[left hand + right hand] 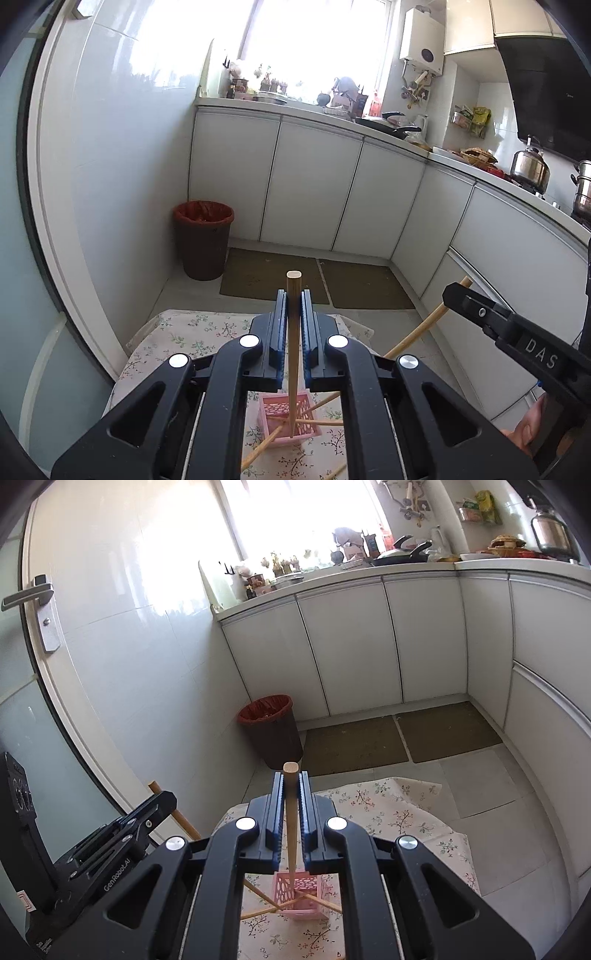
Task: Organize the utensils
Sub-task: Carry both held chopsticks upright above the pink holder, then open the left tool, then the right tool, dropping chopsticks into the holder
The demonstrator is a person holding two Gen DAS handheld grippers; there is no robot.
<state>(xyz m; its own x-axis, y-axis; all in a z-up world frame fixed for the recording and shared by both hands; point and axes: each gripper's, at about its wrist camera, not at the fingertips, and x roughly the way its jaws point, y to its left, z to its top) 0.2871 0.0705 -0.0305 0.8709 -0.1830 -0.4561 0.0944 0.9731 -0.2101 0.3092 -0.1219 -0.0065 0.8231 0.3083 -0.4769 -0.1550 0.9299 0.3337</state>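
My left gripper [294, 293] is shut on a wooden chopstick [294, 354] held upright, its lower tip over a pink perforated holder [286, 419] on the floral tablecloth [192, 336]. My right gripper [290, 775] is shut on another wooden chopstick [290, 823], its tip at the same pink holder [301, 895]. Loose chopsticks [321, 422] lie crossed around the holder. The right gripper shows at the right of the left wrist view [458, 293], and the left gripper at the left of the right wrist view [162, 801].
A brown bin with a red liner [204, 240] stands on the floor by the wall. White cabinets [310, 184] line the back and right. Two floor mats [273, 277] lie before them. The counter holds pans and a kettle [530, 166].
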